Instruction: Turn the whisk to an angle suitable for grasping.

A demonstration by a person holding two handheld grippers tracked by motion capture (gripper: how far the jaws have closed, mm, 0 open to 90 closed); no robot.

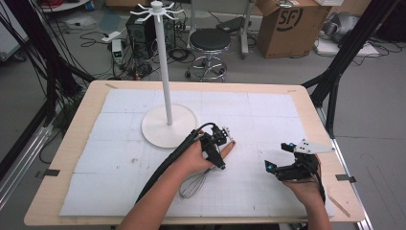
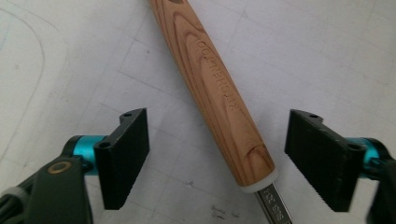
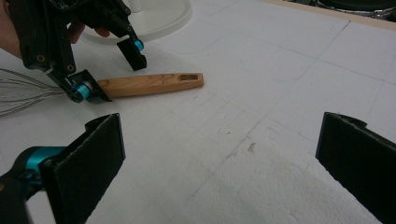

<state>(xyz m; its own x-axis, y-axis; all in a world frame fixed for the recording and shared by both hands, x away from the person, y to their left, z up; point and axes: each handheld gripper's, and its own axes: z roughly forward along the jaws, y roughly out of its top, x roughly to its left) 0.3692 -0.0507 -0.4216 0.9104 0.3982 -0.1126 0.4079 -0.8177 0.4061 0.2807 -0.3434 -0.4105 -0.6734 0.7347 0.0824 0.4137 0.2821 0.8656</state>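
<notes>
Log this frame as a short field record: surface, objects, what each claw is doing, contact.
surface: white gridded mat on a wooden table
objects: whisk with wooden handle, lying flat; white hook stand behind it
left claw: open, jaws either side of the handle near its metal end
right claw: open, over bare mat, nothing between its jaws
contact: neither pad of the left claw touches the handle in the left gripper view
whisk wires: point toward the person

One whisk (image 1: 198,179) with a wooden handle (image 2: 215,88), one white hook stand (image 1: 168,122), two grippers, left gripper (image 1: 221,143) and right gripper (image 1: 282,165), one worktop (image 1: 91,103), one stool (image 1: 209,43), one cardboard box (image 1: 289,26)
</notes>
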